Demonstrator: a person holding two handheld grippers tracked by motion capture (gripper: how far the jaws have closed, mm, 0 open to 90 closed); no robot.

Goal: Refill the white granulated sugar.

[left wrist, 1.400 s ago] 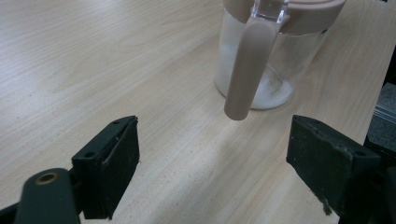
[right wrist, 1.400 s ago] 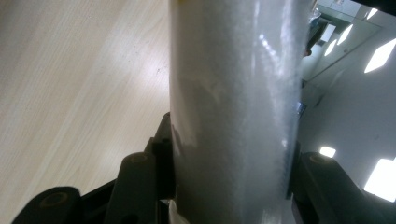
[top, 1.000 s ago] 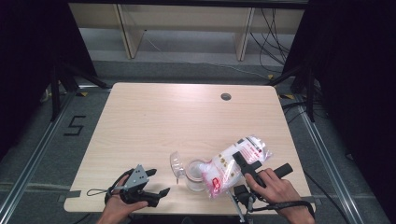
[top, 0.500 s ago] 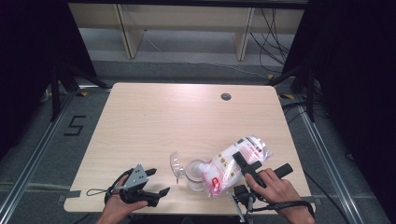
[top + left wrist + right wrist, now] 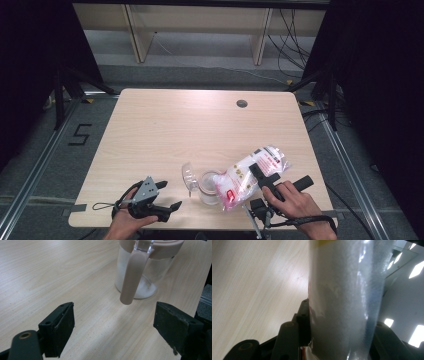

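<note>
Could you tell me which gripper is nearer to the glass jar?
Right. The right gripper holds the bag tipped over the jar; the left gripper rests apart, open, on the table.

White bag (image 5: 252, 175) with red print, clear jar (image 5: 140, 277) with taupe lid, perhaps white powder inside, pale woodgrain table (image 5: 175, 130), black grippers.

Nothing has moved — bag (image 5: 250, 175) unchanged.

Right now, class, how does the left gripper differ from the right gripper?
The left gripper is open and holds nothing; the right gripper is shut on the bag. The left gripper sits low at the table edge; the right gripper tilts its bag over the jar. Both are hand-held.
</note>
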